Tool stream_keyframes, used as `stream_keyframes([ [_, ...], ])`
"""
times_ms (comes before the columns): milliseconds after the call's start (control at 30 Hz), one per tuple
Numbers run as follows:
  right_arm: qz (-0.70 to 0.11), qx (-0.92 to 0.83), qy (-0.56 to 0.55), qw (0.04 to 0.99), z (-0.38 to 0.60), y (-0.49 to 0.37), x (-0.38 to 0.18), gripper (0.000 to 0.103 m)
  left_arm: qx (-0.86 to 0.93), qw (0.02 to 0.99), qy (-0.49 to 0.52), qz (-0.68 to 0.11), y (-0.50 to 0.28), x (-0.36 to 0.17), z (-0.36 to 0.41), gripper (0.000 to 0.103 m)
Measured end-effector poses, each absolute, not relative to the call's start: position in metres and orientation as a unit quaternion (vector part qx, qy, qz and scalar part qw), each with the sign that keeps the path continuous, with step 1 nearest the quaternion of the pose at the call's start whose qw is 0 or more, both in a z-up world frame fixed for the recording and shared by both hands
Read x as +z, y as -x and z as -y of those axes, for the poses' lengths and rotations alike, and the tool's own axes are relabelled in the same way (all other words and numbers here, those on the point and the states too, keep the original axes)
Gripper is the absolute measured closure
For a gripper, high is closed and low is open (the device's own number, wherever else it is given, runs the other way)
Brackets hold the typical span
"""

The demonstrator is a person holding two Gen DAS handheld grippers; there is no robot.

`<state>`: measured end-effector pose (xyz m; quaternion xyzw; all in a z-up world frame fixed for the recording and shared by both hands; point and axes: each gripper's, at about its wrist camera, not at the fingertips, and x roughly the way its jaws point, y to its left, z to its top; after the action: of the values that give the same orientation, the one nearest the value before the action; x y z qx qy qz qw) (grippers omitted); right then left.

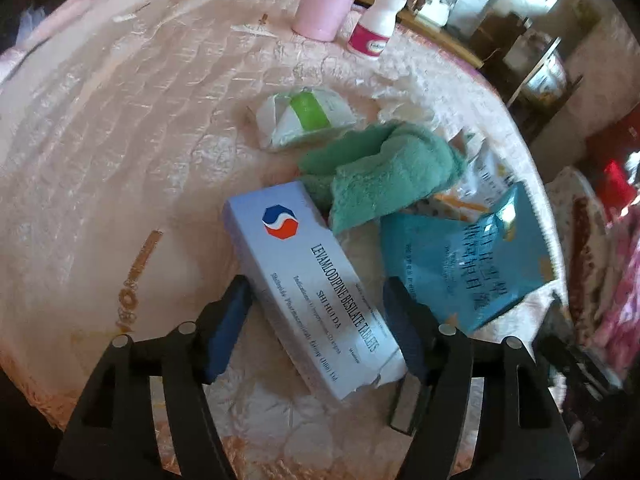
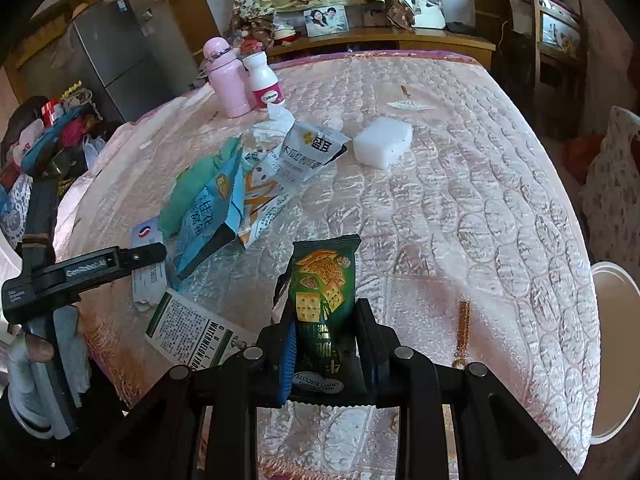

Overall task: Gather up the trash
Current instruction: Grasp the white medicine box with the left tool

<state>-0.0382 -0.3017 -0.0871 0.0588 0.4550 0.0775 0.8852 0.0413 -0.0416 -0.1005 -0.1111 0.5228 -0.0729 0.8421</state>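
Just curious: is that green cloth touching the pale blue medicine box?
Touching. The left wrist view shows the green cloth draped over the far end of the medicine box, with no gap between them.

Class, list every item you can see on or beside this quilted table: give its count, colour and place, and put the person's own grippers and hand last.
tablet box: 1, pale blue, near edge, between the left gripper's open fingers
cloth: 1, green, crumpled behind the box
snack bags: about 3, blue, orange-white and white, piled mid-table
foam block: 1, white, right of the pile
leaflet: 1, white, near edge
bottles: 2, pink and white, far corner
bin: 1, white, beside the table
biscuit packet: 1, dark green, in the right gripper
left gripper: 1, black, open
right gripper: 1, black, shut on the packet
hand: 1, holding the left gripper's handle
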Motion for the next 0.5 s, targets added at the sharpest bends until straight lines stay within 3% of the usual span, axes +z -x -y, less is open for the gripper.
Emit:
stream_keyframes([
  [267, -0.454, 0.083, -0.066, 0.885, 0.304, 0.038, -0.089, 0.077, -0.051, 0.861, 0.030, -0.506, -0.041, -0.106, 0.060, 0.035],
  [433, -0.448, 0.082, -0.073, 0.887, 0.309, 0.041, -0.085, 0.077, -0.082, 0.853, 0.051, -0.513, -0.035, -0.103, 0.038, 0.049],
  [500, -0.444, 0.083, -0.075, 0.889, 0.310, 0.043, -0.082, 0.077, -0.088, 0.851, 0.058, -0.514, -0.028, -0.096, 0.030, 0.049],
])
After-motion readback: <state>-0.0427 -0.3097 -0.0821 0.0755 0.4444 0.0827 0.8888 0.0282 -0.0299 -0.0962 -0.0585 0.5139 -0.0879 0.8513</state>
